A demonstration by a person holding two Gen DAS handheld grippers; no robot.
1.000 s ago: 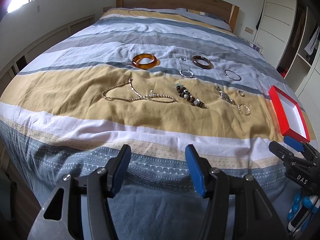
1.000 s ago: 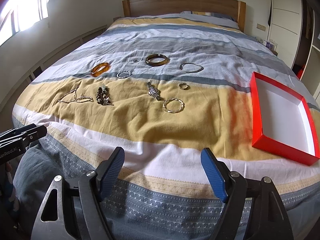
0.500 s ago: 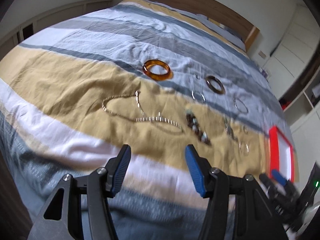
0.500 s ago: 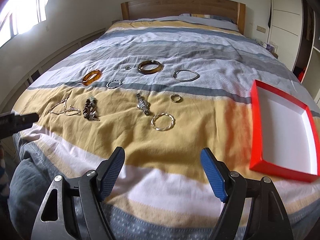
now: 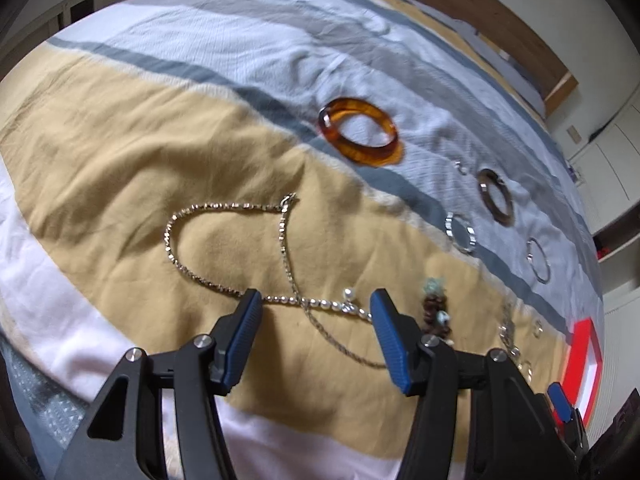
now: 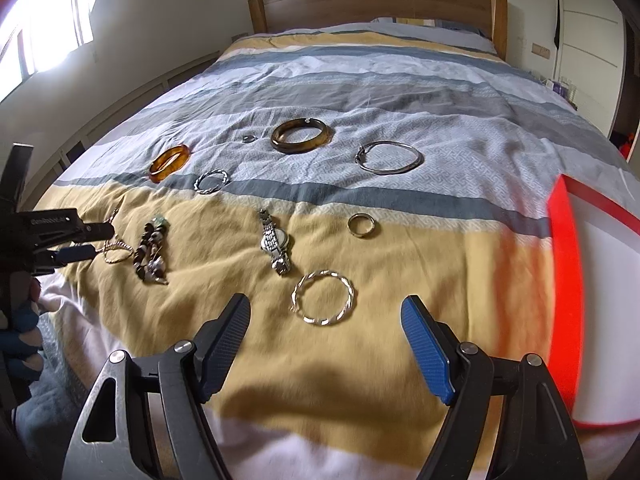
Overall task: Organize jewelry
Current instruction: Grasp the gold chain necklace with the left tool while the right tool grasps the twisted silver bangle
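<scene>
Jewelry lies spread over the striped bedspread point(image 6: 400, 92), nothing yet in the red-rimmed white box point(image 6: 562, 264) at the frame's right edge. My left tongs point(image 5: 316, 310) have closed in from the bed's foot and now straddle the long silver chain necklace point(image 5: 224, 240) at lower centre, released; it looks like my first pick. My right tongs point(image 6: 326, 322) hang released just below the twisted silver bangle point(image 6: 324, 298).

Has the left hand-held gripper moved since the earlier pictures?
Yes. The left hand-held gripper moved forward over the bed toward the necklace, which now lies between its open fingers.
</scene>
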